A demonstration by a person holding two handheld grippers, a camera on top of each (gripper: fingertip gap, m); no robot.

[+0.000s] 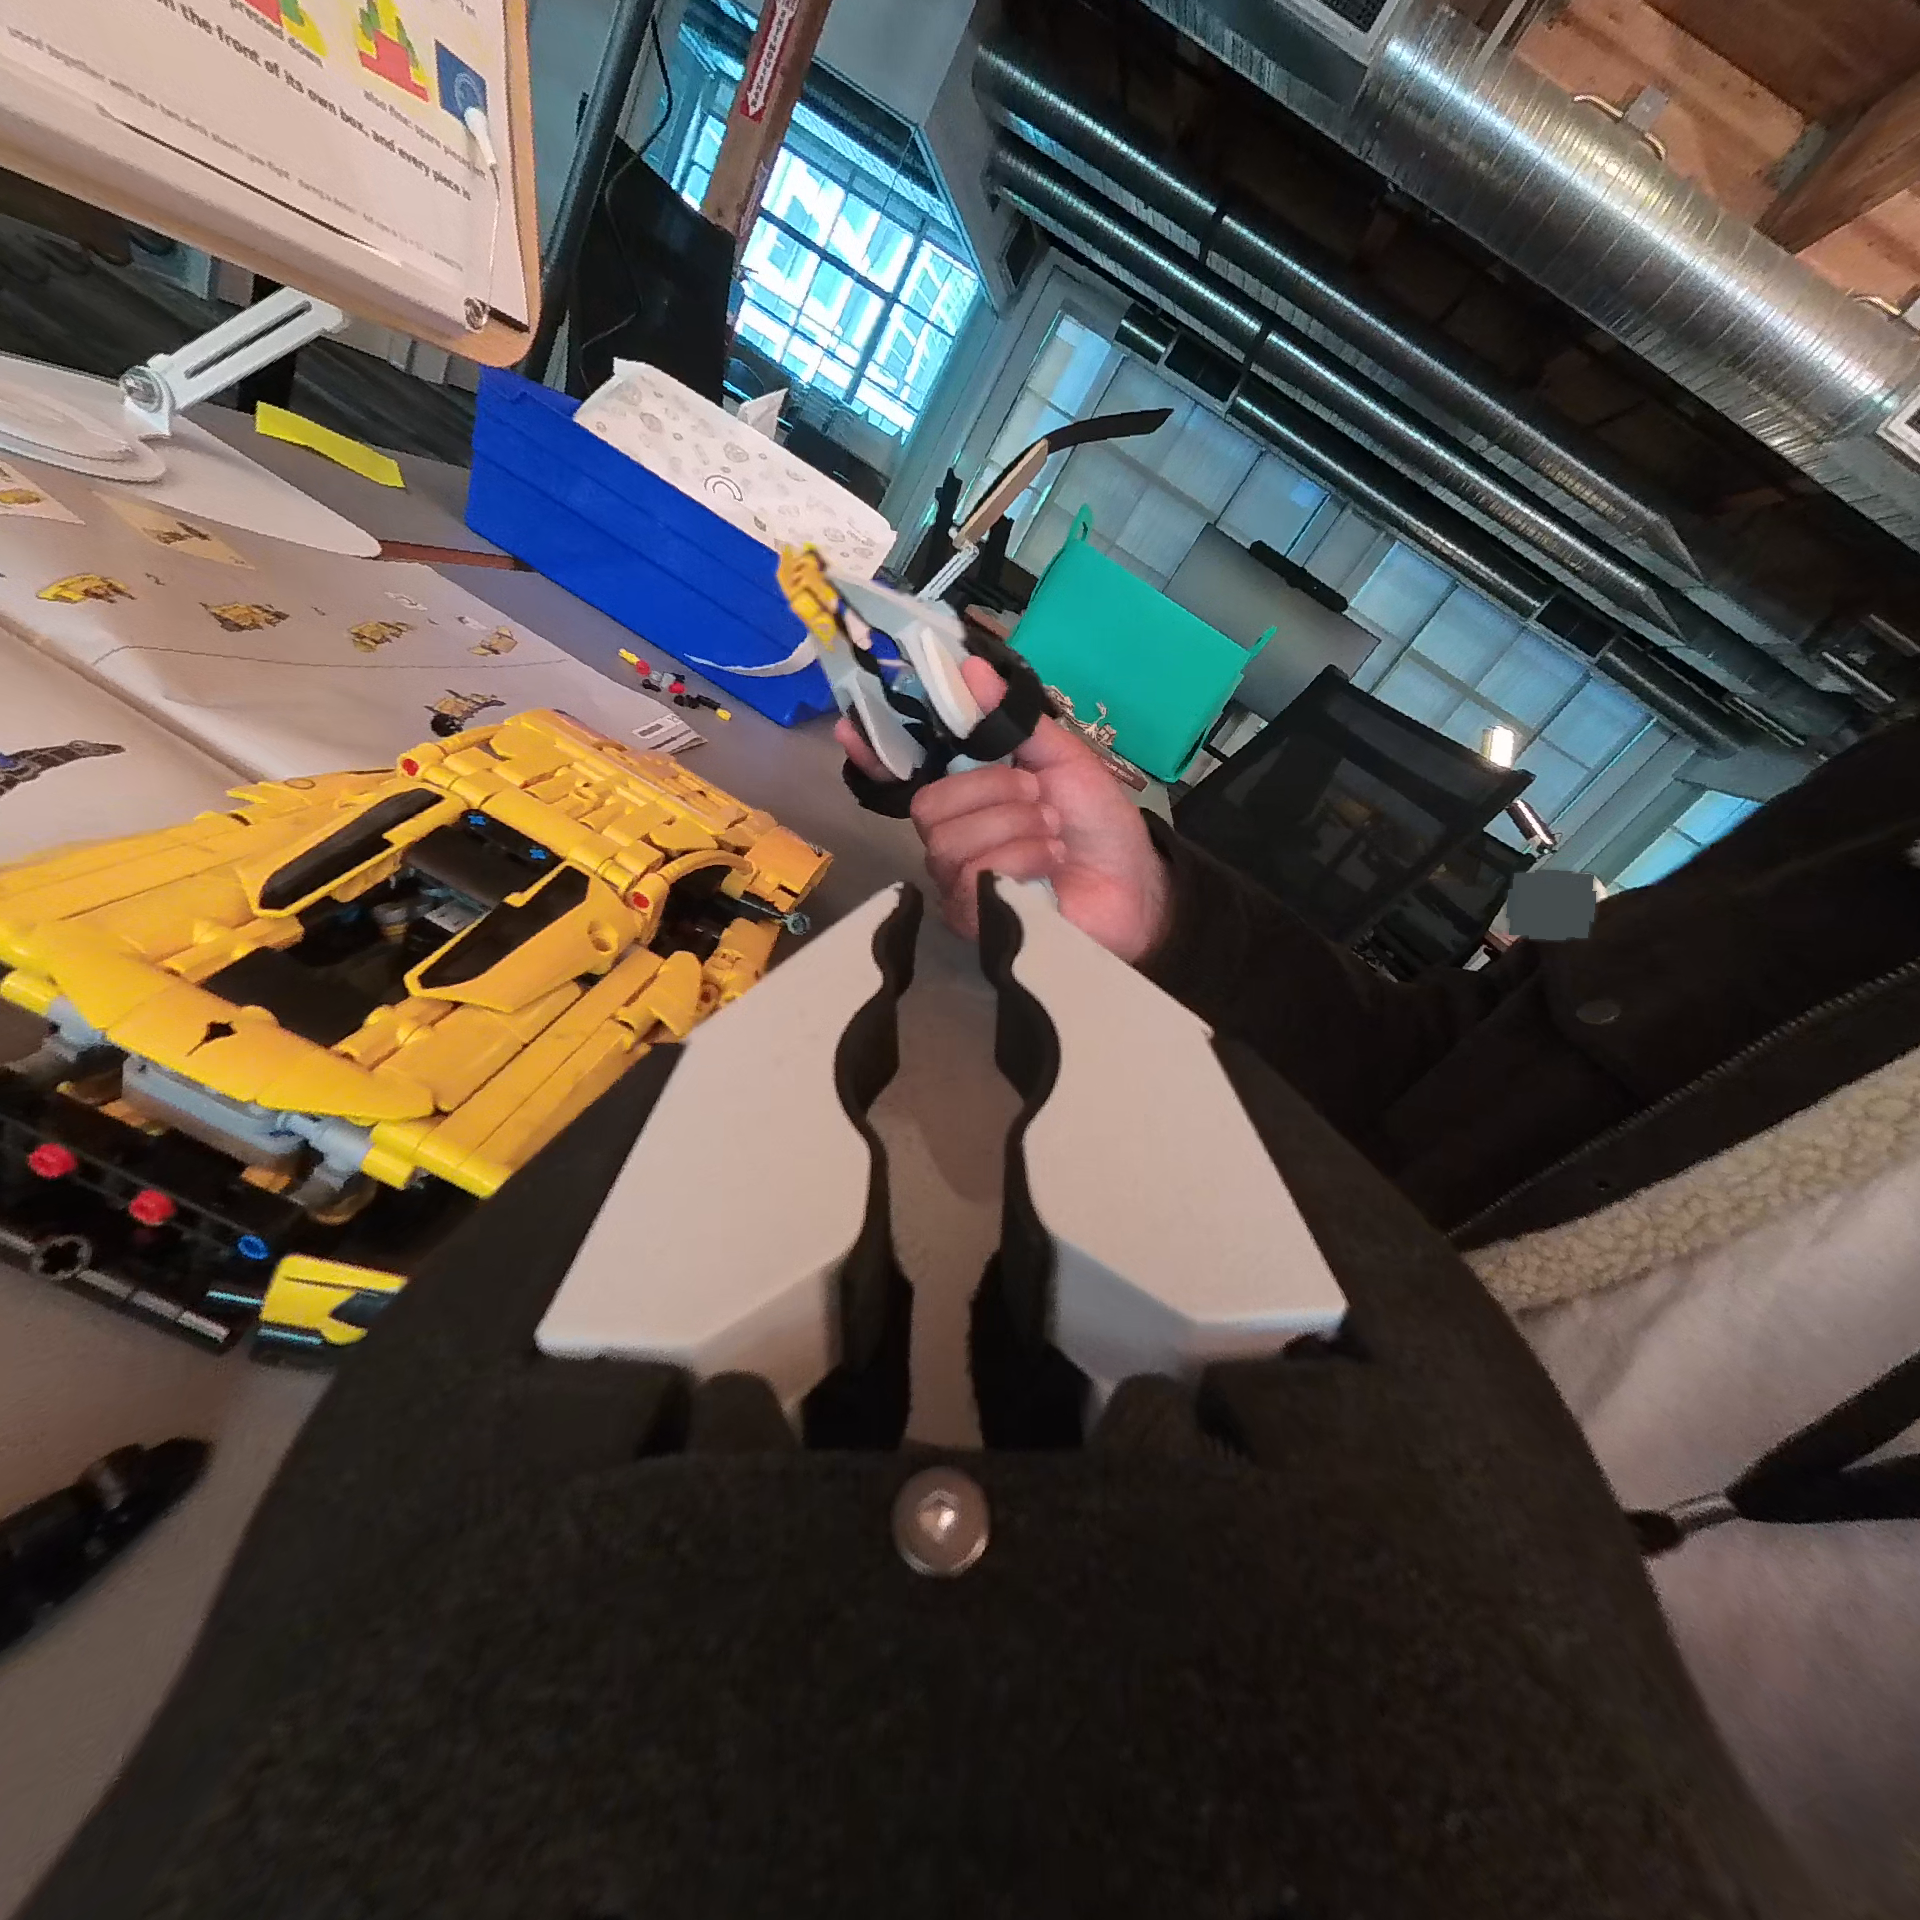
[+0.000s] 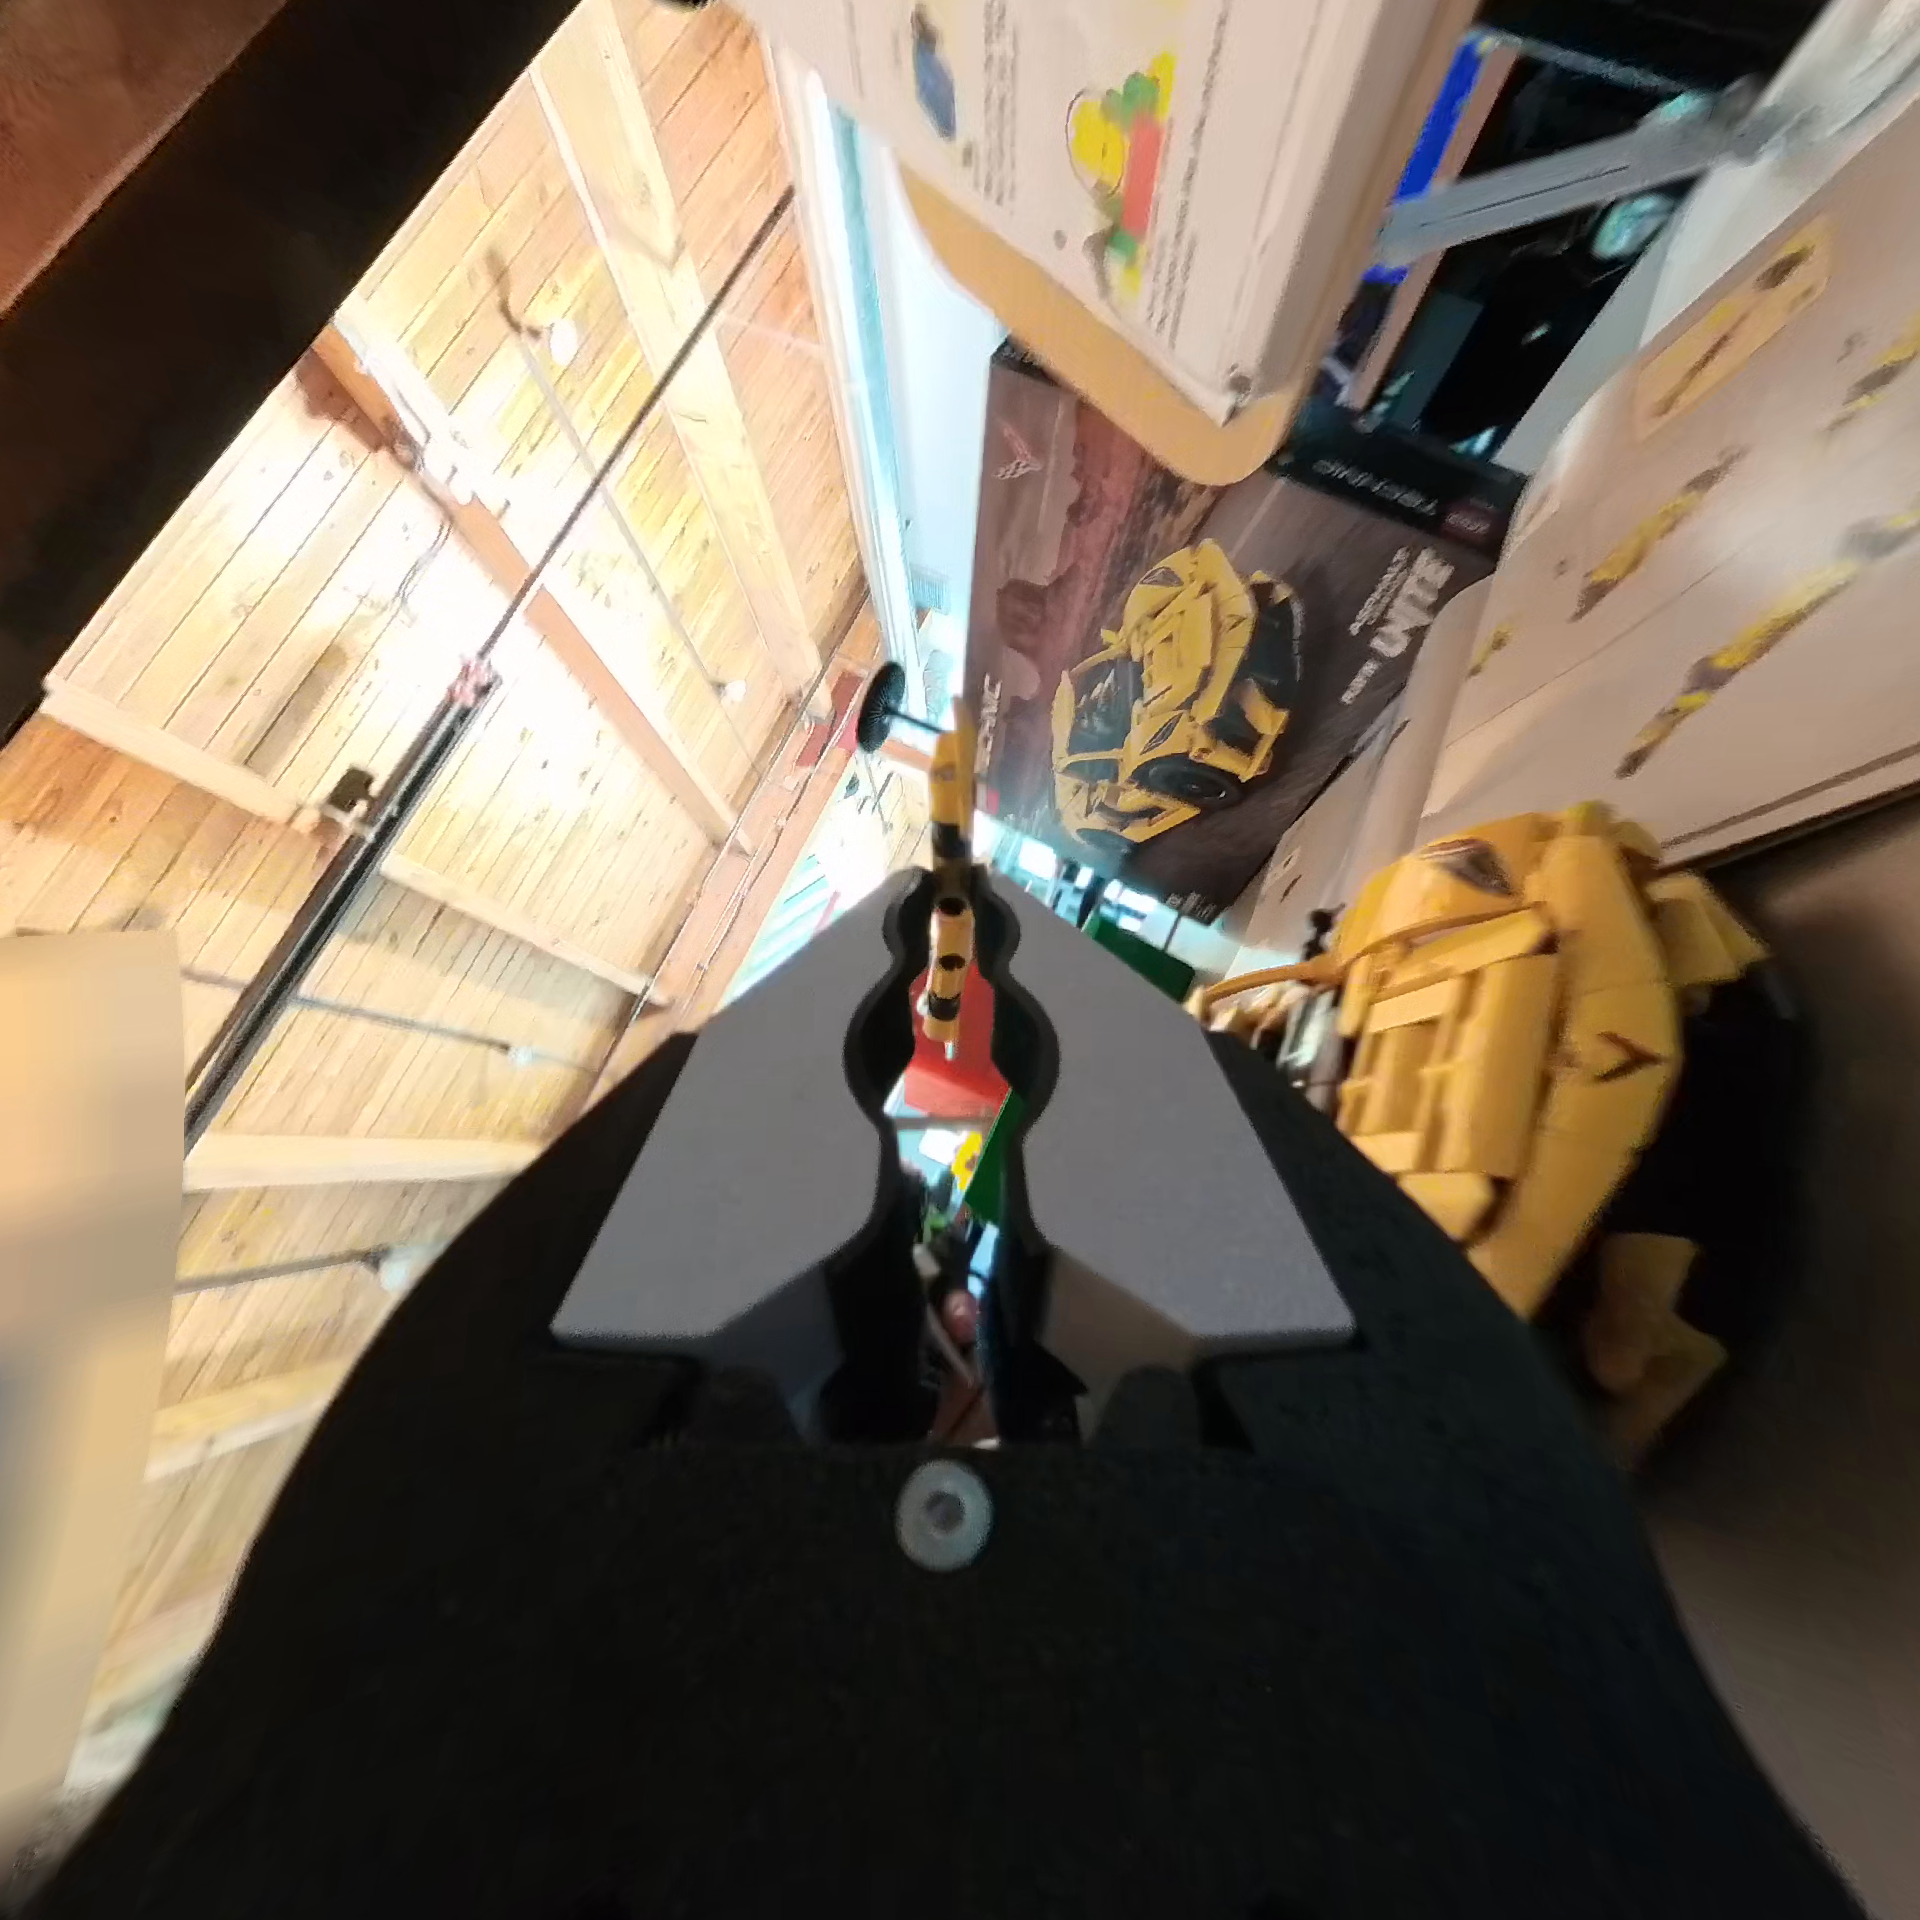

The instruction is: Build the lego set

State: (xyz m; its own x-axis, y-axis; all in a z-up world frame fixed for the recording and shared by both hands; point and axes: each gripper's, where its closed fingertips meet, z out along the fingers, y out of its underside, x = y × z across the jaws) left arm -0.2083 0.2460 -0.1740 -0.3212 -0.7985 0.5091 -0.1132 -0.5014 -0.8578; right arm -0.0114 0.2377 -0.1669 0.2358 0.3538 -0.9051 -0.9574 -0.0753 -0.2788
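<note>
A large yellow Lego car [image 1: 416, 935] stands on the grey table [image 1: 135, 1382], left of my left gripper [image 1: 943, 899]. The left gripper's jaws are nearly closed with a thin gap and nothing between them. It hovers above the table edge beside the car. My right gripper [image 2: 951, 894] is shut on a slim yellow-and-black Lego piece [image 2: 951, 852] and holds it up in the air. In the left wrist view the right gripper [image 1: 831, 623] and its yellow piece [image 1: 805, 587] are raised above the table, held by a hand [image 1: 1029, 831]. The car also shows in the right wrist view [image 2: 1507, 1039].
A blue bin [image 1: 623, 540] with a white bag stands behind the car. Instruction sheets [image 1: 260, 644] and small loose pieces [image 1: 670, 691] lie on the table. A board with a printed sheet [image 1: 312, 156] hangs over it. The set's box [image 2: 1195, 675] stands at the back. Across from one pair of fingers to the other is roughly 20 cm.
</note>
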